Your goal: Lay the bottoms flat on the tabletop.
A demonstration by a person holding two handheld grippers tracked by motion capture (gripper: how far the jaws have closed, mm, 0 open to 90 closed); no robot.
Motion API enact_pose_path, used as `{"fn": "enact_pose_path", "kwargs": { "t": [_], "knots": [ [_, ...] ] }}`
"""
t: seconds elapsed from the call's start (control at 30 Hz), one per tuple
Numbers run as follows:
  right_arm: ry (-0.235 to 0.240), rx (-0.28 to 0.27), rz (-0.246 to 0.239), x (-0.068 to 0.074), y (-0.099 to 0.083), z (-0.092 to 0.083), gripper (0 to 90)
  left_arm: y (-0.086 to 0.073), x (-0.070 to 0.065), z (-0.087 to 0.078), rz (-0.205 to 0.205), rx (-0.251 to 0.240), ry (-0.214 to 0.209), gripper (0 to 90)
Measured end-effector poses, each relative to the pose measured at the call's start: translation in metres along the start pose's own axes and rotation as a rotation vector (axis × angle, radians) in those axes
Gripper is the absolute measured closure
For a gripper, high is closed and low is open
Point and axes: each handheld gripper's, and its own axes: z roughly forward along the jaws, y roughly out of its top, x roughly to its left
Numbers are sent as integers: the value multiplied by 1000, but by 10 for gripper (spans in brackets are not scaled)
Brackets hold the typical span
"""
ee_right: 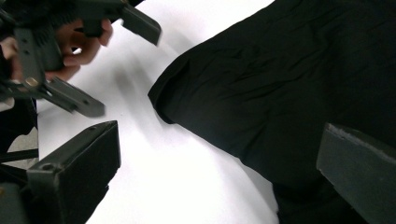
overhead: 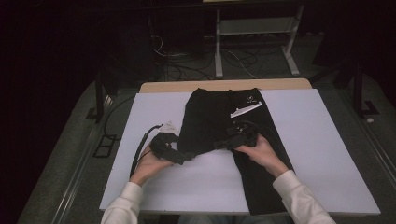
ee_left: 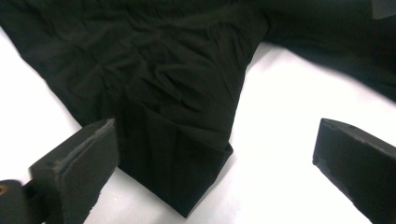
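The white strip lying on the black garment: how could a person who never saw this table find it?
Start at the white table, then the black cloth garment spread on its middle. Near the garment's far right corner lies a narrow white slanted strip, the sole pale item on the dark fabric.

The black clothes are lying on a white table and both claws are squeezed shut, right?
Not quite. The black clothes do lie on the white table, but both claws are open: the left claw in the left gripper view, the right claw in the right gripper view.

Black trousers [overhead: 219, 126] lie on the white table [overhead: 317, 154], one leg folded up.
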Motion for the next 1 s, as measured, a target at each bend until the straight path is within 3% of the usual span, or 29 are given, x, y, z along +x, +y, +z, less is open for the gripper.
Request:
{"fn": "enact_pose_path", "kwargs": {
  "t": [0.1, 0.23, 0.4, 0.47, 0.53, 0.67, 0.77, 0.83, 0.9, 1.0],
  "knots": [
    [9, 4, 2, 1, -1, 7, 0, -4, -3, 9, 20, 20, 5, 71],
    [17, 17, 3, 1, -3, 15, 0, -9, -8, 19, 84, 79, 10, 159],
    [24, 22, 12, 1, -6, 21, 0, -11, -12, 26, 161, 118, 42, 342],
    [26, 24, 11, 0, -7, 23, 0, -10, -13, 27, 194, 115, 72, 435],
    [24, 24, 14, 0, -8, 25, 0, -9, -14, 27, 224, 114, 74, 515],
    [22, 23, 16, -1, -8, 25, 0, -3, -16, 30, 277, 130, 131, 803],
    [16, 27, 17, -1, -8, 24, 0, 5, -14, 28, 265, 154, 111, 858],
    [13, 22, 18, -2, -8, 22, 0, 11, -13, 24, 259, 141, 105, 863],
    [4, 9, 22, -3, -7, 17, 65, 20, -13, 17, 260, 130, 101, 863],
    [22, -26, 56, -7, -8, 10, 104, 33, -12, 7, 254, 110, 107, 864]
  ]
}}
